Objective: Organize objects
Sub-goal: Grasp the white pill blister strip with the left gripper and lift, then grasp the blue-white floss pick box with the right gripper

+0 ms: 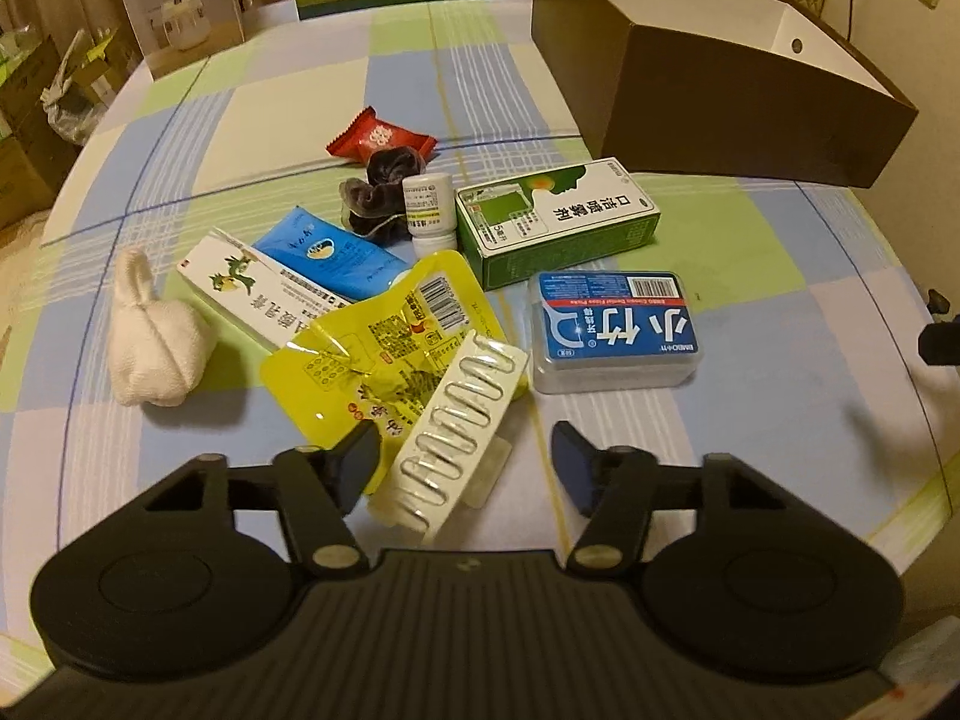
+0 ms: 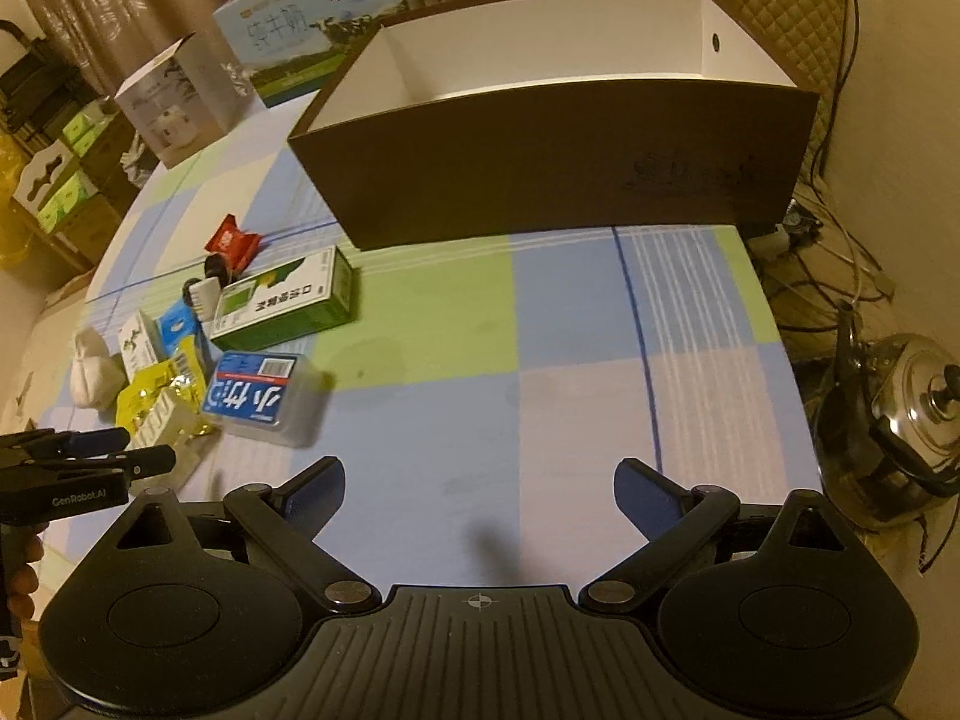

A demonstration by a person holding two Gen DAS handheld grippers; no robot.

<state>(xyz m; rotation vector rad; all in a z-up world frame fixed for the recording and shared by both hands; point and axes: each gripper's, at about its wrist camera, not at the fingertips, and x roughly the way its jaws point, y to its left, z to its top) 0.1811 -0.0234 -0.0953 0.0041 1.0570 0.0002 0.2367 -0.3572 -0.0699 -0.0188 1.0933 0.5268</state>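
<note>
A pile of small items lies on the checked tablecloth [image 1: 750,420]. My left gripper [image 1: 465,462] hangs over its near edge, and a white blister pack [image 1: 462,414] lies between the jaws with neither pad pressing it. Under the pack is a yellow pouch [image 1: 384,348]. Beyond are a blue floss-pick case [image 1: 618,324], a green box [image 1: 558,216], a small white bottle [image 1: 427,207], a dark scrunchie [image 1: 378,192] and a red sweet packet [image 1: 378,138]. The brown box [image 2: 540,168] with a white inside stands open at the back. My right gripper [image 2: 480,480] is open over bare cloth.
A white rolled cloth [image 1: 156,342], a white-and-green carton [image 1: 258,288] and a blue packet [image 1: 330,252] lie left of the pile. Milk cartons [image 2: 312,36] and a humidifier box [image 1: 180,6] line the far edge. A steel kettle [image 2: 912,420] and cables sit beyond the table's right edge.
</note>
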